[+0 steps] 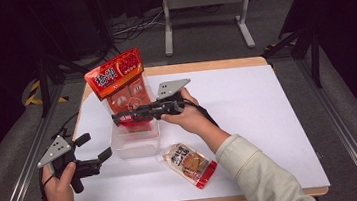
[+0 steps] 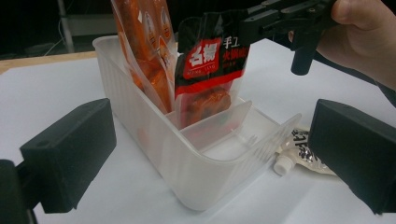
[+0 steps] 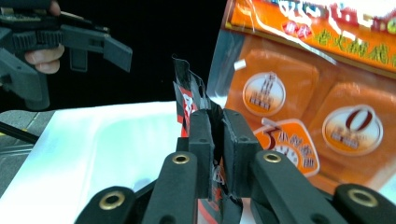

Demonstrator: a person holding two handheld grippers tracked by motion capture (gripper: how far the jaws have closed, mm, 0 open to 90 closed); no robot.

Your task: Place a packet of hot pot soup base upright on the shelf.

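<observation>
The right gripper (image 1: 118,119) is pinching the top edge of the black-and-red pouch (image 2: 210,70), which is hanging upright below its jaws into the clear bin (image 2: 187,163); the left gripper (image 1: 96,147) is waiting wide apart, farther off beside the bin.

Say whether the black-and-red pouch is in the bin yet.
In: the black-and-red pouch stands upright in a compartment of the clear bin, right gripper at its top edge.

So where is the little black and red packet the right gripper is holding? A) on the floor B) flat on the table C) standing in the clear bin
C: the black and red packet stands in the clear bin, its top between the right gripper jaws.
</observation>
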